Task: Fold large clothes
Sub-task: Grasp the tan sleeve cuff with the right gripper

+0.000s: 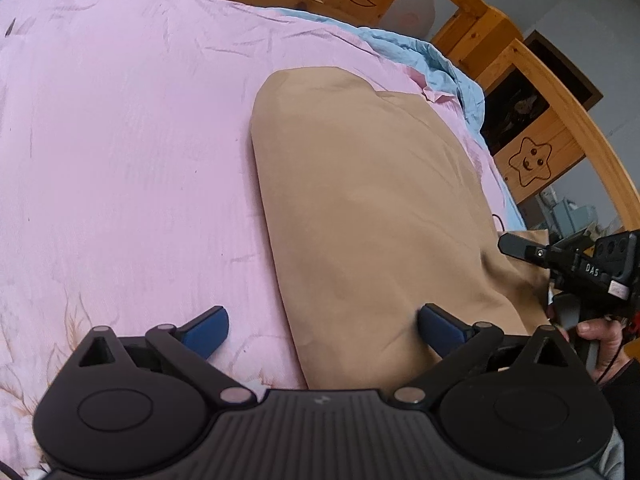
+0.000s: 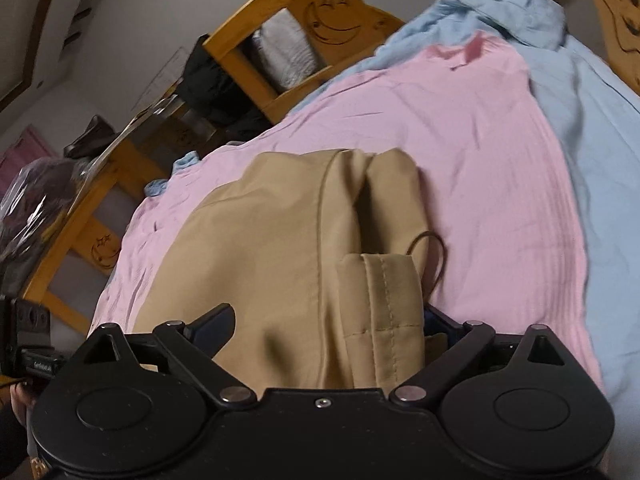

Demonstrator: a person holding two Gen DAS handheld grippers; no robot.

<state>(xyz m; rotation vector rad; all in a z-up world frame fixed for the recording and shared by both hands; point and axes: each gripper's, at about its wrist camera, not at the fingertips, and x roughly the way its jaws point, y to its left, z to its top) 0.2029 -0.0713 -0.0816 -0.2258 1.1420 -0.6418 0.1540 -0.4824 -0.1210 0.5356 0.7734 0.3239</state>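
Observation:
A tan garment lies folded lengthwise on the pink bed sheet. My left gripper stands open astride its near left edge, with one blue pad on the sheet and the other on the tan cloth. In the right wrist view the same garment shows a stitched hem flap and a thin dark cord. My right gripper is open wide with that flap lying loosely between its fingers; its right finger is partly hidden behind the cloth. One right gripper finger shows at the garment's right side.
A wooden bed rail with carved moon and star panels curves round the far side. A light blue cloth lies bunched beyond the pink sheet. A person's hand holds the right gripper's handle. Dark clutter sits past the rail.

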